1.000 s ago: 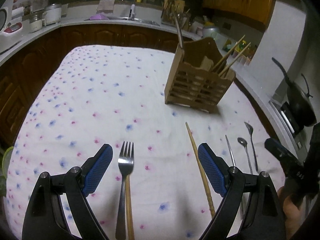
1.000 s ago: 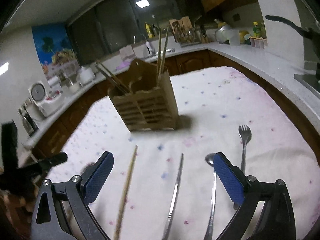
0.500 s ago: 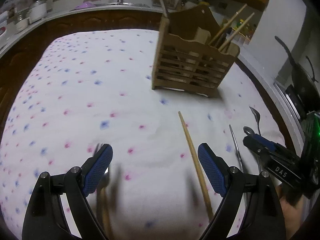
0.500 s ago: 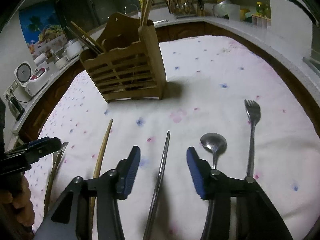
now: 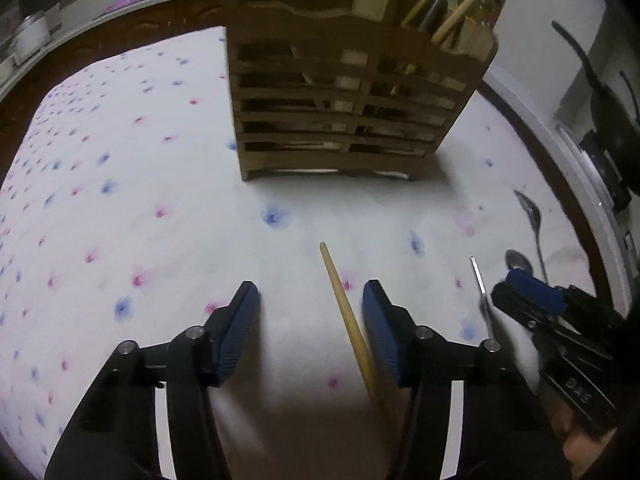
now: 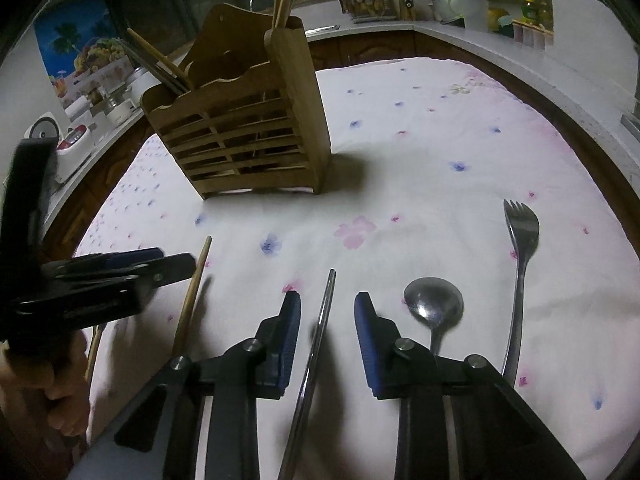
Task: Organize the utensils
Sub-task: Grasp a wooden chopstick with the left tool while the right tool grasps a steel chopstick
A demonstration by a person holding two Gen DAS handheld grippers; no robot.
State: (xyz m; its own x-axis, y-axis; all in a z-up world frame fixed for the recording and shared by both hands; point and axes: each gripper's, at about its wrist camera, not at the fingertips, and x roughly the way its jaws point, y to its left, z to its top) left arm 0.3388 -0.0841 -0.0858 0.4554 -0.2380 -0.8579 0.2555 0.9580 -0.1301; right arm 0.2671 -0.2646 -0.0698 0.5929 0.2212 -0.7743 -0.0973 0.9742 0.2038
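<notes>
On the flower-dotted white tablecloth (image 6: pixel 440 152) both tongs are coming down on a stick each. Furthest left, the left gripper (image 5: pixel 310 320) straddles the pale wooden chopstick (image 5: pixel 344 304). Its jaws are about half open and closing. The stick lies close against the right blue pad (image 5: pixel 380 320), well off the left one, and whether that pad touches it I cannot tell; nothing is gripped yet. The chopstick's long axis runs away from the tongs toward the slatted wooden utensil caddy (image 5: pixel 344 108), so the pads close across it.

Next along, the right gripper (image 6: pixel 325 332) brackets the thin metal chopstick (image 6: pixel 320 332). Its jaws are narrower and also closing, with the rod midway in the gap and clear of both pads. It too points lengthwise at the caddy. Each hand is nearest its own stick.

Beyond that lie the steel spoon (image 6: pixel 434 306), just beside the right gripper, then the steel fork (image 6: pixel 520 248) nearest the table edge.

Count on the cloth: one wooden chopstick, one metal chopstick, one spoon and one fork, plus a thin wooden end (image 6: pixel 93 350) showing below the left tongs. One caddy stands behind, holding several chopsticks already.
</notes>
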